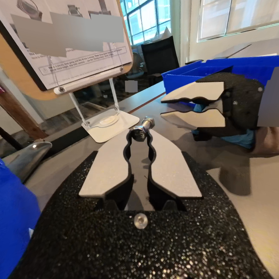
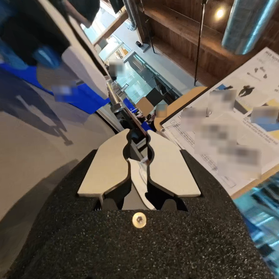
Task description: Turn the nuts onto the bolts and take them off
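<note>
In the left wrist view my left gripper (image 1: 138, 132) is shut on the hex head of a steel bolt (image 1: 146, 126). The bolt points away from me above the grey table (image 1: 235, 200). A nut (image 1: 149, 120) sits on its far end. My right gripper (image 1: 162, 108) is turned on its side to the right of the bolt, a short way off, with its jaws apart and empty. A blue-gloved hand (image 1: 238, 140) holds it. In the right wrist view my right gripper (image 2: 138, 132) is open with nothing between the fingers. The bolt (image 2: 113, 96) and nut (image 2: 118, 108) show beyond it.
A blue bin (image 1: 188, 75) stands at the back right behind the right gripper. A white stand (image 1: 111, 128) with an instruction board (image 1: 84, 64) stands just beyond the bolt. A chrome object (image 1: 28, 157) and something blue (image 1: 15, 211) lie at the left. Some 6 cm of space lies between my two pairs of fingers. About 40 cm separates my left fingertips from the chrome object (image 1: 28, 157).
</note>
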{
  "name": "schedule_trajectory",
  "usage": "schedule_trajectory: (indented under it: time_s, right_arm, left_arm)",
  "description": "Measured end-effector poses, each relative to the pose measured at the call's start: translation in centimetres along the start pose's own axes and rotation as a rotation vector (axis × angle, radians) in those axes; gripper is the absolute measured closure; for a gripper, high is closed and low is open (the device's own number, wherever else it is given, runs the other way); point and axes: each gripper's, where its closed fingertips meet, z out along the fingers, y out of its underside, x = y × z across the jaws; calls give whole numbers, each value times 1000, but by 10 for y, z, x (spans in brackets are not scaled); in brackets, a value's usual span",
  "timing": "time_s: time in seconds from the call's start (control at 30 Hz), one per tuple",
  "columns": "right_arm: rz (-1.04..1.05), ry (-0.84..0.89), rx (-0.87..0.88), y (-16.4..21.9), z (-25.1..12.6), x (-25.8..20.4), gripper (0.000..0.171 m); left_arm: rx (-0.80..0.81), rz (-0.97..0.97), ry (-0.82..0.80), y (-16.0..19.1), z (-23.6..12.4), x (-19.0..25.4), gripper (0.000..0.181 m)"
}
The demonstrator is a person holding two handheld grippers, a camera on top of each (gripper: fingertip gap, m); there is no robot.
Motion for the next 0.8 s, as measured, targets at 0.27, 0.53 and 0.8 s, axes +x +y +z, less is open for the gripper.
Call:
schedule_trajectory:
  time_s: [0.27, 0.53, 0.8]
  right_arm:
    - [264, -37, -10, 6, -3, 6, 154]
    - [464, -20, -68, 27, 8, 15, 153]
    - [529, 105, -109, 41, 48, 30, 158]
  left_arm:
    - [26, 105, -87, 0, -2, -4, 162]
    - [10, 91, -171, 1, 7, -8, 162]
    - [63, 154, -277, -2, 10, -12, 162]
